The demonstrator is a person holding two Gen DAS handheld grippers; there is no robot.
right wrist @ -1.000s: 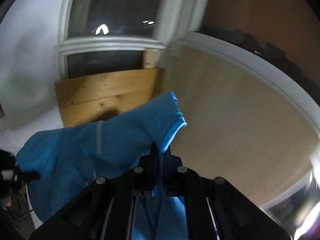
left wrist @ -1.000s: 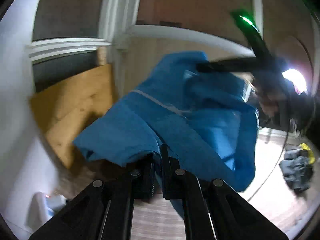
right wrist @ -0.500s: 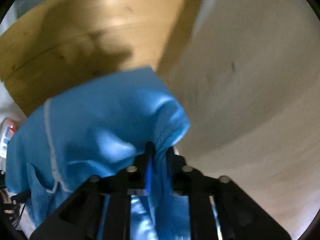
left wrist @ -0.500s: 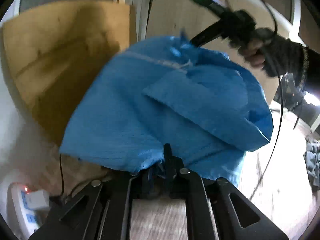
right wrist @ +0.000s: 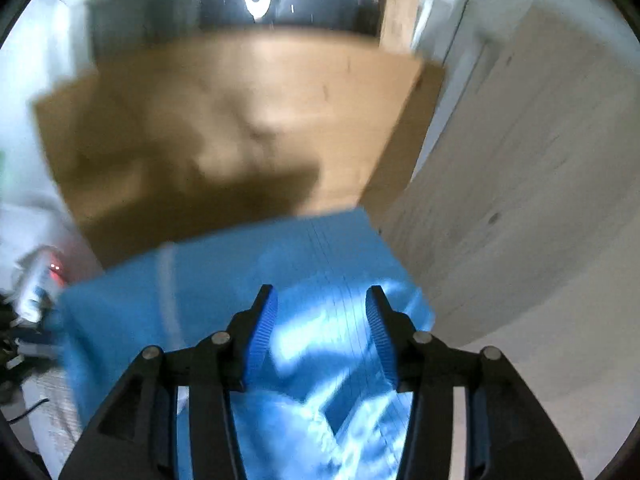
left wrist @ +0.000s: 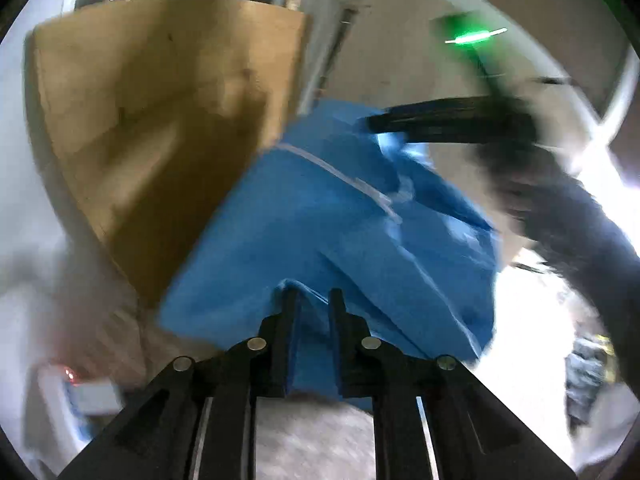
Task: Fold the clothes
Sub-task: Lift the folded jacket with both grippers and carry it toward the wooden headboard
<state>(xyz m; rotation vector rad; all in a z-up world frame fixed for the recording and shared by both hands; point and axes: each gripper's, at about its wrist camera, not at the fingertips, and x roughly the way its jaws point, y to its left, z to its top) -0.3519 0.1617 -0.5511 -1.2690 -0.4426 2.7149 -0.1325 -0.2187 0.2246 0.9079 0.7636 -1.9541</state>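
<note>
A blue garment (left wrist: 340, 220) with a thin white stripe fills the middle of the left wrist view, blurred by motion. My left gripper (left wrist: 313, 300) has its fingers a little apart with the cloth's edge between them. In the right wrist view the same blue garment (right wrist: 312, 272) lies under my right gripper (right wrist: 320, 300), whose fingers stand wide apart with blue pads (right wrist: 262, 328) showing. The right gripper's black body and the gloved hand (left wrist: 560, 200) appear at the right of the left wrist view.
A tan wooden board (left wrist: 160, 120) leans against the white wall behind the garment; it also shows in the right wrist view (right wrist: 240, 120). A white power strip (right wrist: 40, 276) with a red light sits at the left. Light wood floor (right wrist: 520, 200) spreads to the right.
My right gripper has opened and let go of the garment. My left gripper's fingers have parted a little. Both views have swung down toward the board and floor.
</note>
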